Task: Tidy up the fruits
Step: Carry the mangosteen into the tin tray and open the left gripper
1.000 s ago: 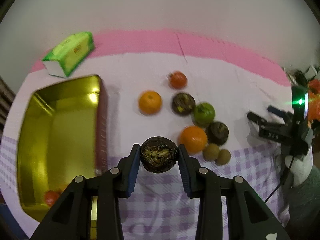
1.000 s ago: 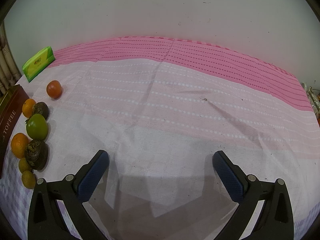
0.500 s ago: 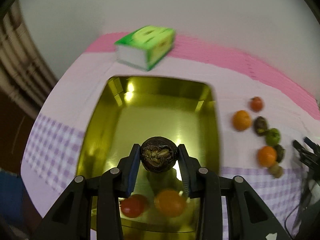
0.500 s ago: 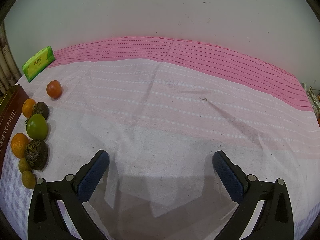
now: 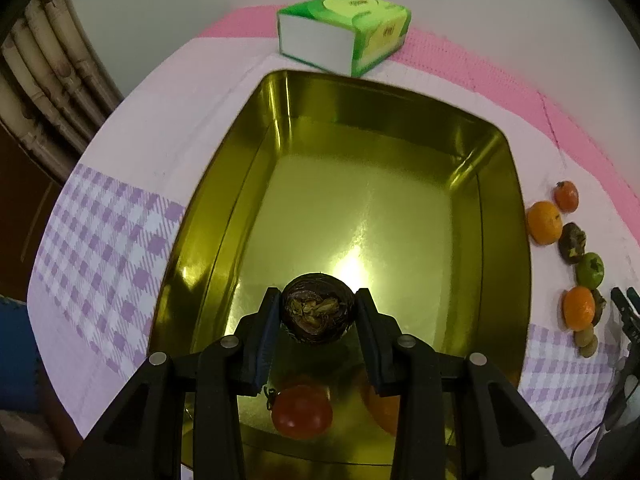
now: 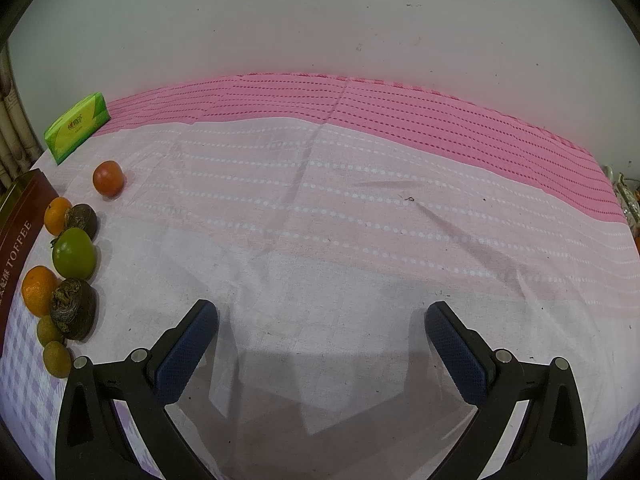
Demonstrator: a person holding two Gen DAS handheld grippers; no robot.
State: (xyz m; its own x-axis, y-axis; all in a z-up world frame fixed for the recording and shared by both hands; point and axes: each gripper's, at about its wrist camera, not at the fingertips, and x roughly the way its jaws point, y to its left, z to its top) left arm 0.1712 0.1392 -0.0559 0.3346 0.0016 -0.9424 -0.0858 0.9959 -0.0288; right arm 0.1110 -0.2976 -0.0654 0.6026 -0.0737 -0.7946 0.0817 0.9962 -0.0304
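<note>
While clamped on the dark wrinkled fruit (image 5: 318, 308), left gripper (image 5: 318, 322) poised over the near half of the gold tin (image 5: 502, 216), jaws pressed against both flanks of the fruit. Best lowered until close above the tin floor before parting the jaws, since a round fruit dropped from height onto bare metal would likely bounce or roll. Worth aiming for the bare floor straight ahead of the jaws rather than below them, where other fruit already sits. Better opened slowly and evenly, then lifted straight up so neither pad drags the fruit along.

Inside the tin: a red tomato-like fruit (image 5: 302, 410) just below and behind the jaws, an orange fruit (image 5: 384, 408) beside it, partly hidden under the right-hand jaw; all of the floor ahead of the jaws bare and glossy. Beyond the far wall, a green tissue pack (image 5: 346, 32). Outside the tin, off to the right of the jaws, a row of fruit (image 5: 576, 256) waiting on the worktop (image 5: 120, 216): oranges, a green one, dark wrinkled ones, small olive-brown ones.

Right gripper (image 6: 320, 340) idle, jaws wide apart with nothing between them, low over the pink cloth, the same row of fruit far off its left jaw.
</note>
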